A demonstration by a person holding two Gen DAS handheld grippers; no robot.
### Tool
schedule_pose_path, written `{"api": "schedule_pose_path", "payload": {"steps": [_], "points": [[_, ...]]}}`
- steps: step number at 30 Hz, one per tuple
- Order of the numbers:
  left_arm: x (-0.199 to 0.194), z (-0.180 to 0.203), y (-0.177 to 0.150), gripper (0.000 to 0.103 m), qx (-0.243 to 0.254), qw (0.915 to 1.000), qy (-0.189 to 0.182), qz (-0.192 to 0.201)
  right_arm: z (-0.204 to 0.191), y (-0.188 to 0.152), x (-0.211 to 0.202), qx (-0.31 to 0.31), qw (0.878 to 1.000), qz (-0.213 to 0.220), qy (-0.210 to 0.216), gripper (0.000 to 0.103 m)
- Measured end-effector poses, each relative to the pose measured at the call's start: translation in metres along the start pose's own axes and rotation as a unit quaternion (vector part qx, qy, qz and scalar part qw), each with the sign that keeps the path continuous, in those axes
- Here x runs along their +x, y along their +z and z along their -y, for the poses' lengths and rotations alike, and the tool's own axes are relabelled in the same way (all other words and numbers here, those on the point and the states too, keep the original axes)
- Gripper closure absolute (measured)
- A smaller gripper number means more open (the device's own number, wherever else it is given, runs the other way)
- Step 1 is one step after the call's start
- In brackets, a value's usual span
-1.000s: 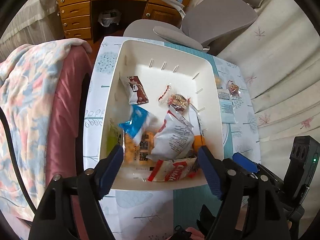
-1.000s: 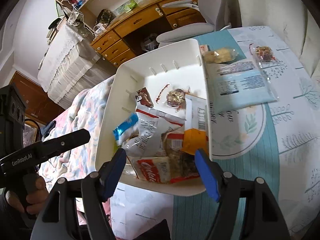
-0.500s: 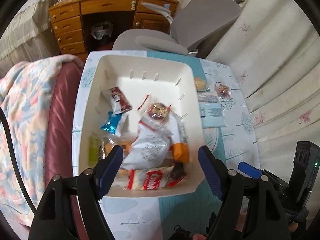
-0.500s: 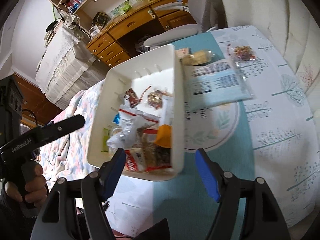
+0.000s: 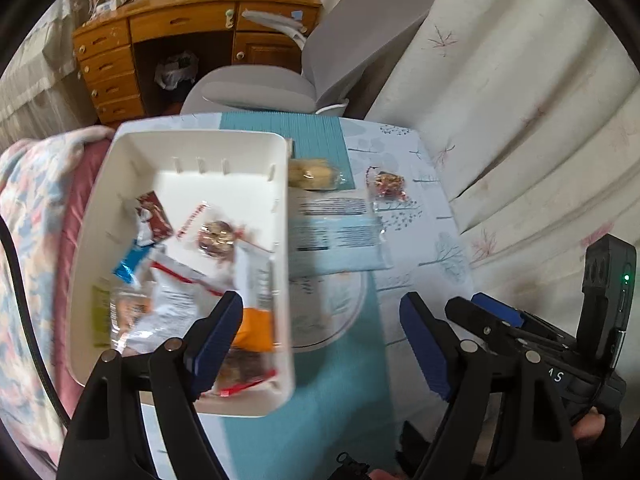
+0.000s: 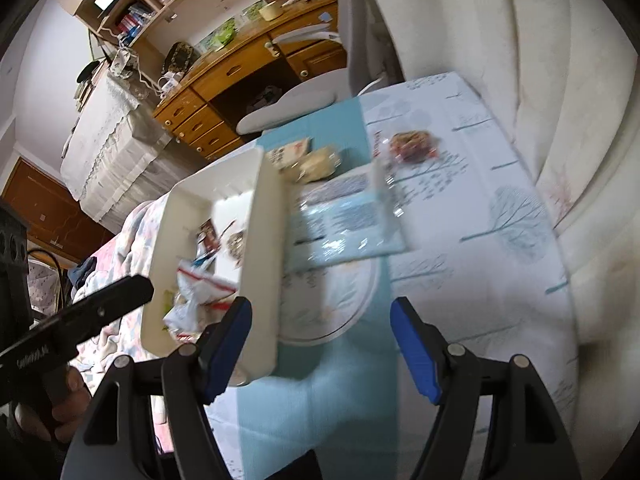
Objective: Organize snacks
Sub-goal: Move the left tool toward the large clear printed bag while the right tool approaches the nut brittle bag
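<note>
**Both grippers over the table, nothing held**

Left gripper point(image 5: 322, 344) jaws are opening, empty; right gripper point(image 6: 320, 346) is spread and empty too. White bin point(image 5: 280, 216) full of snacks sits just left. Right of the bin: blue packet point(image 5: 340, 236), then cookie bag point(image 5: 312, 174).

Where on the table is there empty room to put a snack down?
Bare tablecloth lies beside the white bin, nearer than the blue packet, and along the sofa-side edge. The far end is crowded: yellow snack, red snack.
</note>
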State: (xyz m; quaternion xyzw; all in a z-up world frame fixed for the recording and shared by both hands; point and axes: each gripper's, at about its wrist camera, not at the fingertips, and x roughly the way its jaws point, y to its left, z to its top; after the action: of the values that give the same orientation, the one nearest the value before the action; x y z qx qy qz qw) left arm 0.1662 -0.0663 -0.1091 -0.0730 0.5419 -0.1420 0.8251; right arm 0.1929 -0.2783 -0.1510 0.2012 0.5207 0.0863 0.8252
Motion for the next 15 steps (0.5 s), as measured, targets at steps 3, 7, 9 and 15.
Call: {"api": "schedule_pose_path", "payload": {"steps": [3,7,9,15], "points": [[0.012,0.013,0.006,0.022,-0.044,0.9990,-0.003,-0.005,0.018,0.018,-0.003,0.002,1.000,0.003,-0.001,0.031],[0.028,0.027,0.016,0.022,-0.091,0.9958,0.012,-0.004,0.037,0.043,-0.001,0.000,1.000,0.004,0.001,0.030],[0.033,0.031,0.020,0.022,-0.115,0.9931,0.024,-0.003,0.044,0.056,0.002,-0.003,1.000,0.007,0.004,0.030],[0.056,0.041,0.028,0.021,-0.202,0.9787,0.036,-0.008,0.059,0.086,0.020,-0.005,1.000,0.005,0.002,0.030]]}}
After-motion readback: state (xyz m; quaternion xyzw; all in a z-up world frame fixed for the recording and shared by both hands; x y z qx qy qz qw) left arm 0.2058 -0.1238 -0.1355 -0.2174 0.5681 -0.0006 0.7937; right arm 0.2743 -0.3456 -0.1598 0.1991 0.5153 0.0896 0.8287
